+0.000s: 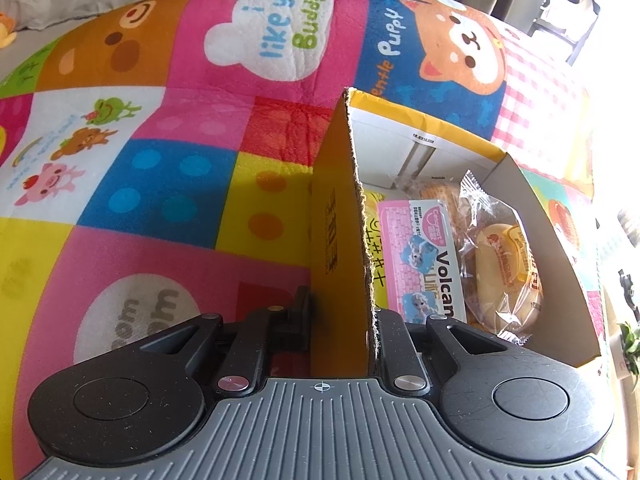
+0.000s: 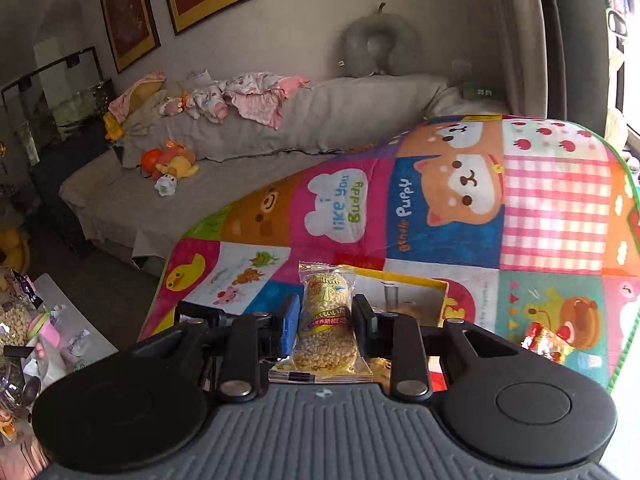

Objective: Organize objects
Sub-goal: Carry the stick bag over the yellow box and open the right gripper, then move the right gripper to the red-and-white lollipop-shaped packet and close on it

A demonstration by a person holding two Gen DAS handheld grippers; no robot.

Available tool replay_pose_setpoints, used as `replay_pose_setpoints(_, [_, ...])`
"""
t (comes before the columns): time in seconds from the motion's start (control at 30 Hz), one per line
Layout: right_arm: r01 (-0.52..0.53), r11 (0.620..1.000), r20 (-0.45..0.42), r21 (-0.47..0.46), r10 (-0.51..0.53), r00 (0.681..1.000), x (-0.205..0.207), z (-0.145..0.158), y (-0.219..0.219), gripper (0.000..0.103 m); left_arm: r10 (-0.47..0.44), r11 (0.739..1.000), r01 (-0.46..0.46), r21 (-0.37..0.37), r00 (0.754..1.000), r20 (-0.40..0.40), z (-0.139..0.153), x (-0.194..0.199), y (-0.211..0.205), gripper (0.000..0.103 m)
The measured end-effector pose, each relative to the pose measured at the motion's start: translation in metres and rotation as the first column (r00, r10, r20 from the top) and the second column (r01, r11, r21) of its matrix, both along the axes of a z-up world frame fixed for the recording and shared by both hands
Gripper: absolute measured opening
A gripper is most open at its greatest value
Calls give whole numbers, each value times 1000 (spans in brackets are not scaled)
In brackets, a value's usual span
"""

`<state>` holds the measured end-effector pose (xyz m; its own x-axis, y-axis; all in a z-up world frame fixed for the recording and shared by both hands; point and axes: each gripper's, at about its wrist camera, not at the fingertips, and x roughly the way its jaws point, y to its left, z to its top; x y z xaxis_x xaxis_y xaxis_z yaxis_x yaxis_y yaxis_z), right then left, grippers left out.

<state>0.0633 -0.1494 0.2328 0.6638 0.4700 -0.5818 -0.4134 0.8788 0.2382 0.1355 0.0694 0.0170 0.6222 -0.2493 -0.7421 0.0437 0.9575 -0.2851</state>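
Note:
My left gripper (image 1: 340, 312) is shut on the left wall of a yellow cardboard box (image 1: 340, 216), one finger outside and one inside. The box holds a pink packet (image 1: 420, 256) and wrapped yellow cakes (image 1: 504, 276). My right gripper (image 2: 325, 316) is shut on a clear-wrapped puffed rice cake (image 2: 326, 328), held upright above the mat. The same yellow box (image 2: 404, 292) shows just beyond it. A red snack packet (image 2: 546, 342) lies on the mat at the right.
A colourful cartoon play mat (image 1: 160, 160) covers the surface. In the right wrist view a grey sofa (image 2: 240, 160) with plush toys and clothes stands behind the mat (image 2: 560, 208). A low table (image 2: 60, 320) with jars is at the left.

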Motion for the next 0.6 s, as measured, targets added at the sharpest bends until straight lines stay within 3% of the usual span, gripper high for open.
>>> replay_pose_setpoints(0.33, [150,989,-30,4,-150,988,70,-47,42,30,-1,1000,1,-18,1000,1,-1,-1,2,17])
replay_pose_setpoints(0.47, [94,991,-135,96,-81,987,86,-65,45,30,-1,1000,1,-28,1000,1,-1,-1,4,17])
replay_pose_setpoints(0.6, [115,990,-115,83,-105,988,83,-66,38,45,2,1000,-2,-26,1000,2,-1,-2,3,18])
